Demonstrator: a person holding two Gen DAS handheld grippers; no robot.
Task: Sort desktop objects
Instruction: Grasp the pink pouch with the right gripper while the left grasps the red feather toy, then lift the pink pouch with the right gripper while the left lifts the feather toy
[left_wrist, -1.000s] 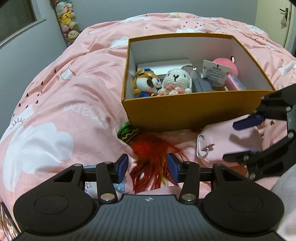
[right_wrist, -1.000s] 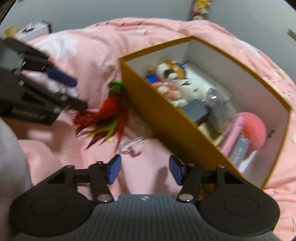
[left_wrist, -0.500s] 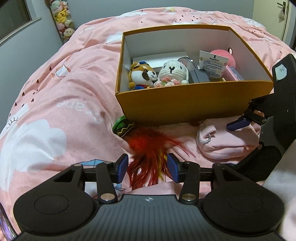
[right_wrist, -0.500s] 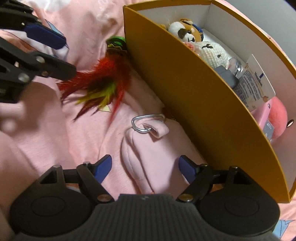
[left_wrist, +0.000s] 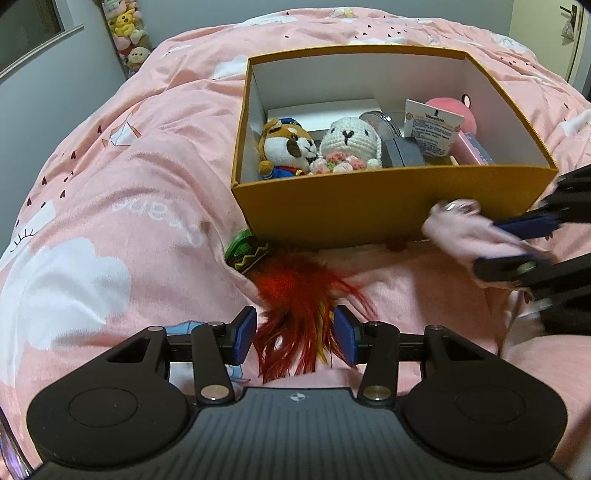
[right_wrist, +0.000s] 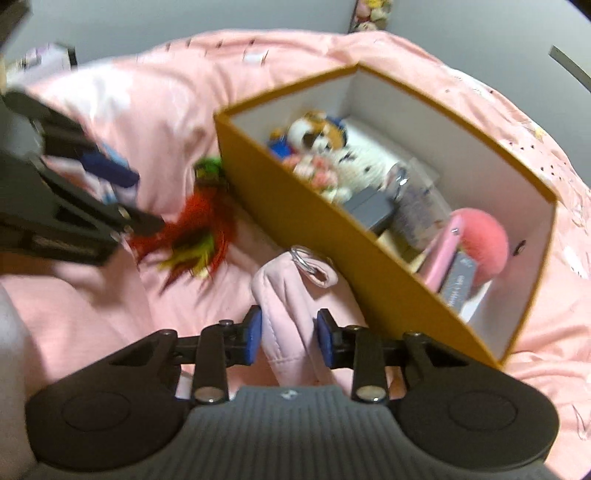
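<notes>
An orange box (left_wrist: 388, 206) (right_wrist: 306, 229) sits on the pink bed, holding plush toys, a grey case and a pink round toy. My right gripper (right_wrist: 289, 336) is shut on a pink pouch (right_wrist: 291, 295) with a metal clip, lifted beside the box's near wall; it shows at the right of the left wrist view (left_wrist: 465, 236). My left gripper (left_wrist: 294, 335) is open, its fingers either side of a red feather toy (left_wrist: 299, 295) (right_wrist: 192, 236) with a green head, which lies on the bed.
The pink duvet (left_wrist: 110, 192) covers the bed around the box. A strip of plush toys (left_wrist: 127, 33) hangs on the far wall. A door (left_wrist: 569, 37) is at the far right.
My right gripper closed on the pink pouch and lifted it toward the box. My left gripper stayed open over the feather toy, edging slightly forward.
</notes>
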